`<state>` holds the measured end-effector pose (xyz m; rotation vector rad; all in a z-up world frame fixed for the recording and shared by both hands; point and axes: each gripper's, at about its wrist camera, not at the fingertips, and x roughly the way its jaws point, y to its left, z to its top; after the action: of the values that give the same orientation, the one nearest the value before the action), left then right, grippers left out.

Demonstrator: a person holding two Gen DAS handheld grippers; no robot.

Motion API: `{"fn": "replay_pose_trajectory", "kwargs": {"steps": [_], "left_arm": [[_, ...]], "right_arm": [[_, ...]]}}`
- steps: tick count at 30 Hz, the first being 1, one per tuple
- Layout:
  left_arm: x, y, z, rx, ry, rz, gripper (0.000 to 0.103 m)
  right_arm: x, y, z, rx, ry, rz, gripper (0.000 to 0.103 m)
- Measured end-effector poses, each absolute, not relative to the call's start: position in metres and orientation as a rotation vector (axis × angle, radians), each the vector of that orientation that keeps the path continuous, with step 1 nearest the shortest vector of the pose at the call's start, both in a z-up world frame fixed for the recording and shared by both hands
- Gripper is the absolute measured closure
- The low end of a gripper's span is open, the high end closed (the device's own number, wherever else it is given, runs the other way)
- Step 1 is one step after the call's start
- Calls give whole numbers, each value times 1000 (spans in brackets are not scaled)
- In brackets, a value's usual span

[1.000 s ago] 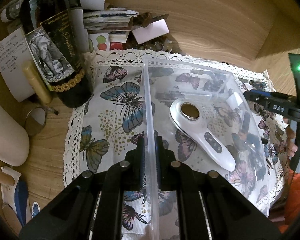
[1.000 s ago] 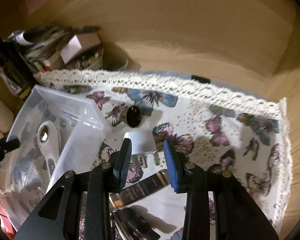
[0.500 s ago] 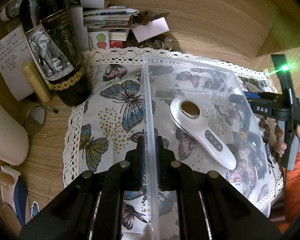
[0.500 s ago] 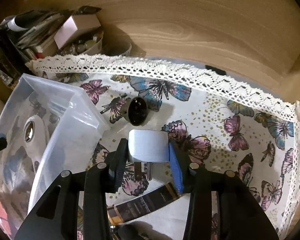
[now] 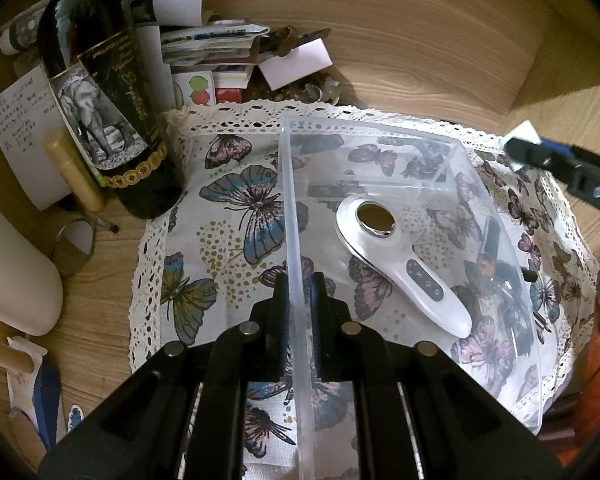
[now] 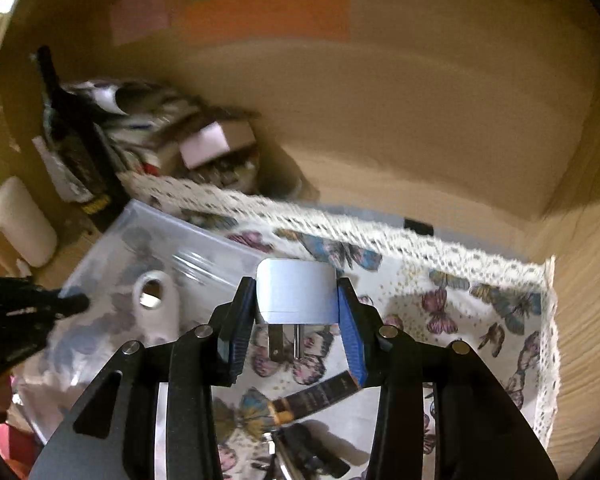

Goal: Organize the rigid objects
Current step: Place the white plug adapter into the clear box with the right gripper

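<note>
Plug adapter (image 6: 296, 290) now aloft in right claw (image 6: 296, 320).

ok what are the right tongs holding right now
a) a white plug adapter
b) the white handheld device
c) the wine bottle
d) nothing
a: the right tongs clamp a white plug adapter between the blue pads, its metal prongs hanging below it, lifted above the butterfly cloth; the white handheld device lies in the clear bin.

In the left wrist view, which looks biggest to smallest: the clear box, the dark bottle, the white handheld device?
1. Clear box
2. Dark bottle
3. White handheld device
Nearness to the camera may exaggerate the box.
</note>
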<state>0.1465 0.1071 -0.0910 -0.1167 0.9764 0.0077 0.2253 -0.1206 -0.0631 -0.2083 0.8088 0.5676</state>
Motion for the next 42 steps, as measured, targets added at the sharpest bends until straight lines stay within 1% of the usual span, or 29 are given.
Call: {"fn": "replay_pose_trajectory", "kwargs": {"steps": [7, 13, 31, 36, 42], "left_arm": [[144, 106, -90, -111, 974, 7, 93], [142, 105, -90, -111, 971, 3, 93], [140, 105, -90, -114, 964, -14, 93], [140, 105, -91, -113, 964, -13, 93], [142, 105, -91, -110, 964, -7, 93]], "right_arm": [[204, -98, -44, -232, 757, 632, 66], [196, -75, -55, -266, 774, 679, 66], [206, -35, -108, -403, 930, 695, 66], [209, -36, -111, -400, 946, 690, 66], [208, -43, -98, -376, 916, 690, 66]]}}
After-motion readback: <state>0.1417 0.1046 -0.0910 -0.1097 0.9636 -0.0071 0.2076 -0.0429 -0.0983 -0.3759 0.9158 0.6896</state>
